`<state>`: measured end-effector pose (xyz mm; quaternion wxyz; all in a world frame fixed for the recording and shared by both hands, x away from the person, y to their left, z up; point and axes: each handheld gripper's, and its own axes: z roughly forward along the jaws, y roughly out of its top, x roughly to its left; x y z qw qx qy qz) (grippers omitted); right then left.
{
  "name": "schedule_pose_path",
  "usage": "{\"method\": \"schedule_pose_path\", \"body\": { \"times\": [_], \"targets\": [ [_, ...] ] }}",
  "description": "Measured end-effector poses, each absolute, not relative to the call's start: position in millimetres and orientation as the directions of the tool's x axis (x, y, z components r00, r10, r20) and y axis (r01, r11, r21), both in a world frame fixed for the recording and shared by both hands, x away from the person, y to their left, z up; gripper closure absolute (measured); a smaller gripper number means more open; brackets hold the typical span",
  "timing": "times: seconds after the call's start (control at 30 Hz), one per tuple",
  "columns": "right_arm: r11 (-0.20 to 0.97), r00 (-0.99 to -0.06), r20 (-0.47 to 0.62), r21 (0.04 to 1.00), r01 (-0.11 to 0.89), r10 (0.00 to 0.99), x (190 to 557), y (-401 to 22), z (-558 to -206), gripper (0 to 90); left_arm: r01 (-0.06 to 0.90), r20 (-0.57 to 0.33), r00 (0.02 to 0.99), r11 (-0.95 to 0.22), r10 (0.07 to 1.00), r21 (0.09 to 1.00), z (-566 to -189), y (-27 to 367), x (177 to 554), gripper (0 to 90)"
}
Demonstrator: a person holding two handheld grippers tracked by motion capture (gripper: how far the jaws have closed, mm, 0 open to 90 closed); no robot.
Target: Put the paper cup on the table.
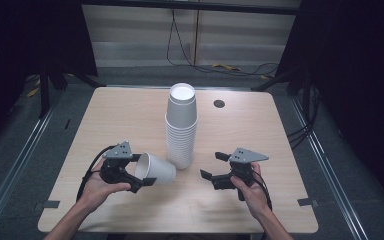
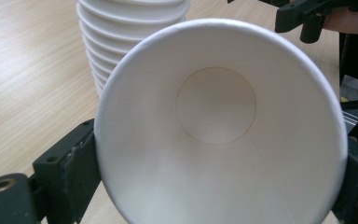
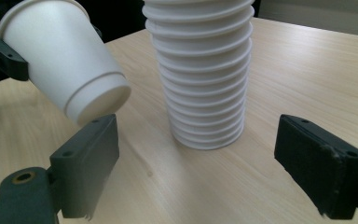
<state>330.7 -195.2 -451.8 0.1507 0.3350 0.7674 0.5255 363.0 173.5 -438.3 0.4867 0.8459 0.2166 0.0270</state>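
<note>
1. While it lies on its side above the counter (image 1: pixel 130 115), the single white paper cup (image 1: pixel 155 169) sits between the jaws of my left gripper (image 1: pixel 145 170), which are closed on it near its rim.
2. In the left gripper view the cup's open mouth faces the camera, showing the round bottom inside (image 2: pixel 216 105), and my two black jaws press on its wall at either side.
3. In the right gripper view the cup (image 3: pixel 60 60) is tilted, its base pointing down toward the wood and toward my right gripper.
4. The cup's base end is just beside the foot of the stack of paper cups (image 1: pixel 181 127); whether they touch, I cannot tell.
5. That stack stands upside down near the middle of the counter, many rims ringed one over the other, the topmost cup's base uppermost.
6. My right gripper (image 1: pixel 212 167) is on the other side of the stack, apart from it, with its jaws spread wide and nothing between them.
7. In the right gripper view those jaws frame the lower part of the stack (image 3: pixel 200 70) and bare wood.
8. My hands grip both tools from below; a grey three-cornered plate (image 1: pixel 249 155) tops the right one.
9. A small dark round hole (image 1: pixel 219 103) sits in the counter at the far right of the stack.
</note>
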Motion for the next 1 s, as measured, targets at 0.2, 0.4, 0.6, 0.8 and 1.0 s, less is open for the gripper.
{"method": "schedule_pose_path", "body": {
  "times": [0.2, 0.4, 0.6, 0.8, 1.0],
  "targets": [
    [0.231, -0.711, 0.092, 0.91, 0.344, 0.698, 324.9, -195.5, -453.6, 13.9, 0.352, -0.159, 0.889, -0.419, 0.43, 0.837, -434.8, 183.3, 367.7, 7.8],
    [0.268, -0.705, 0.078, 0.891, 0.366, 0.705, 323.8, -194.8, -457.3, 13.9, 0.374, -0.172, 0.872, -0.396, 0.459, 0.839, -432.7, 193.5, 372.4, 7.8],
    [0.258, -0.698, 0.09, 0.889, 0.377, 0.71, 323.9, -199.0, -456.3, 13.9, 0.394, -0.16, 0.847, -0.398, 0.506, 0.829, -427.9, 205.4, 379.8, 7.8],
    [0.259, -0.695, 0.094, 0.885, 0.386, 0.713, 327.9, -201.9, -459.5, 13.9, 0.418, -0.134, 0.804, -0.39, 0.579, 0.821, -422.9, 212.7, 396.9, 7.8],
    [0.251, -0.696, 0.106, 0.885, 0.392, 0.71, 329.8, -203.8, -459.8, 14.0, 0.418, -0.083, 0.79, -0.436, 0.607, 0.797, -413.6, 209.0, 402.1, 7.9]
  ]
}}
